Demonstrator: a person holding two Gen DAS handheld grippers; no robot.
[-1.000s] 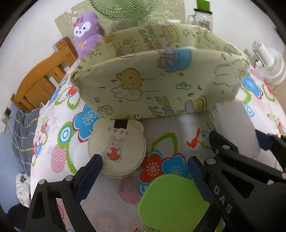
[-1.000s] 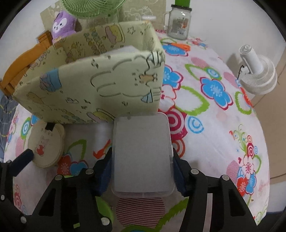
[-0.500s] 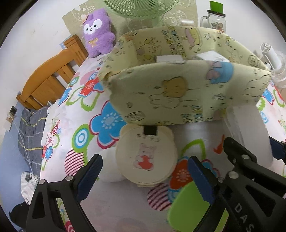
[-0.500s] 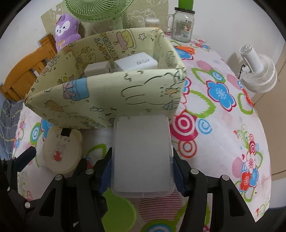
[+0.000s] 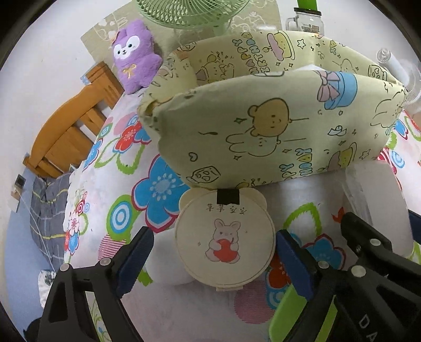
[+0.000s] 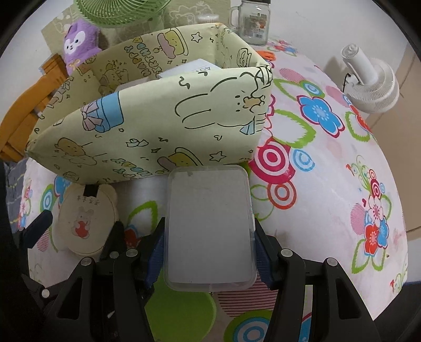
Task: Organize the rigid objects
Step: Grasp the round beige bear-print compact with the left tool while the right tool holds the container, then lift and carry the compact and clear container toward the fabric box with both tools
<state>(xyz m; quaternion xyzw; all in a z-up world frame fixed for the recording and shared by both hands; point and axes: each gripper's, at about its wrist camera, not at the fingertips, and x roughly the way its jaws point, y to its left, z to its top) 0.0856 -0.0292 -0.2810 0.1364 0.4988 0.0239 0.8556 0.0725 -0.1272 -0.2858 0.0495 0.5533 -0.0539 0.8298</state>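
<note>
A clear plastic box [image 6: 210, 226] is clamped between the right gripper [image 6: 209, 252] pads just before the fabric bin [image 6: 158, 118]; the left gripper [image 5: 213, 252] is spread wide around the round tin [image 5: 225, 243], untouched

Left wrist cam sat low over the floral tablecloth [image 5: 163, 184], looking fwd along its fingers, close to the round bunny tin [image 5: 225, 242] and the fabric storage bin [image 5: 276, 131]. Right wrist cam sat to its right, higher, angled down, close on the clear plastic case [image 6: 209, 226]. Both views shared bin, tin, purple plush [image 6: 79, 42], green fan [image 5: 192, 13], glass jar [image 6: 254, 22].
</note>
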